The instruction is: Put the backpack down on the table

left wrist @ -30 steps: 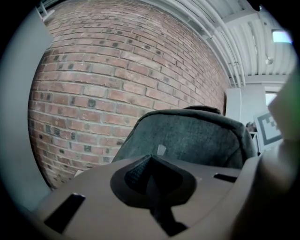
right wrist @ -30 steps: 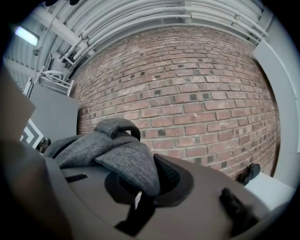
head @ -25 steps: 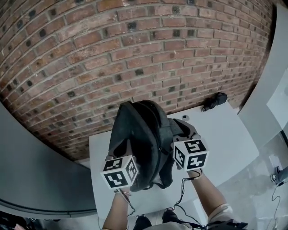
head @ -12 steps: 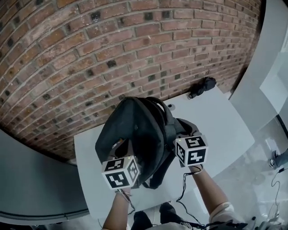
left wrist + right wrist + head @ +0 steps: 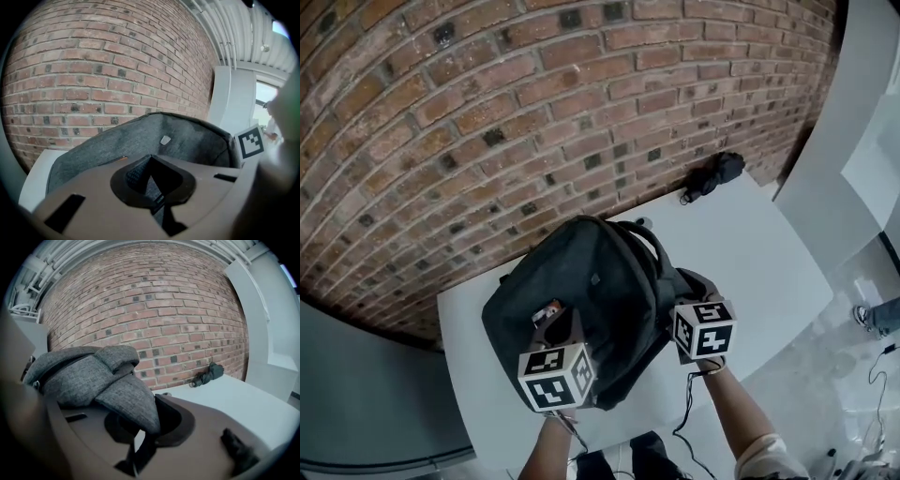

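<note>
A red brick wall (image 5: 487, 112) stands behind the white rectangular table (image 5: 769, 262). The dark grey fabric backpack (image 5: 600, 291) is over the table's left half. The left gripper (image 5: 157, 204) is clamped on its fabric, and the right gripper (image 5: 138, 448) on its padded strap. A small black bundle (image 5: 712, 175) lies by the wall.

Seen from the head, the backpack (image 5: 591, 300) hides the middle of the worktop (image 5: 769, 272) and the tips of the left gripper (image 5: 555, 328) and right gripper (image 5: 692, 292). The forearms (image 5: 733, 417) are cut off at the near edge. A dark bundle (image 5: 708, 175) at the far right, by the brick wall (image 5: 487, 112), is too small to identify. So is a small round thing (image 5: 637, 222) beside the backpack. In the left gripper view, a pale blur (image 5: 283, 117) fills the right edge.
</note>
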The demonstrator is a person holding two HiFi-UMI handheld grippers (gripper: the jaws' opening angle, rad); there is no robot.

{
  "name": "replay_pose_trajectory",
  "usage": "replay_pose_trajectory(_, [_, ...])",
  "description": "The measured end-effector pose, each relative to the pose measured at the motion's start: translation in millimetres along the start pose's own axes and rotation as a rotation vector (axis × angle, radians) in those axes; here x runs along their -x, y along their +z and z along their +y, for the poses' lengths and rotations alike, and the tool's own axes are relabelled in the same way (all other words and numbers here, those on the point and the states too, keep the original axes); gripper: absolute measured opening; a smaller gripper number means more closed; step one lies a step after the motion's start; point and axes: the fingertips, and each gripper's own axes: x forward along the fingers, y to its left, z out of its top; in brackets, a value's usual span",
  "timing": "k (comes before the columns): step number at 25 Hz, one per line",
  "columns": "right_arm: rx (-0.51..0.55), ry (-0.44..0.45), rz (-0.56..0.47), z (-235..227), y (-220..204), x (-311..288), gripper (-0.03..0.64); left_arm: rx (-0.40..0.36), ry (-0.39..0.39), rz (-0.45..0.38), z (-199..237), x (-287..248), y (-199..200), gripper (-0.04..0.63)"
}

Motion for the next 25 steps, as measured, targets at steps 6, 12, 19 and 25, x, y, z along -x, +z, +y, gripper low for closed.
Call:
replay_pose_trajectory(6, [-0.015, -0.005, 0.037, -25, -32, -14, 0.043, 0.000, -0.028, 0.013, -20, -23, -6, 0.011])
replay_pose_trajectory(12, [-0.051, 0.015, 0.063, -41, -59, -25, 0.043, -0.015, -0.041, 0.031, -39, -39, -8, 0.011])
replay_pose_trajectory(19, [-0.078, 0.020, 0.120, -59, -91, -30, 0.049, -0.028, -0.035, 0.054, -50, -50, -15, 0.011])
replay_pose_trajectory(25, [-0.086, 0.006, 0.146, -70, -109, -32, 0.097, -0.043, -0.045, 0.068, -62, -59, -21, 0.011])
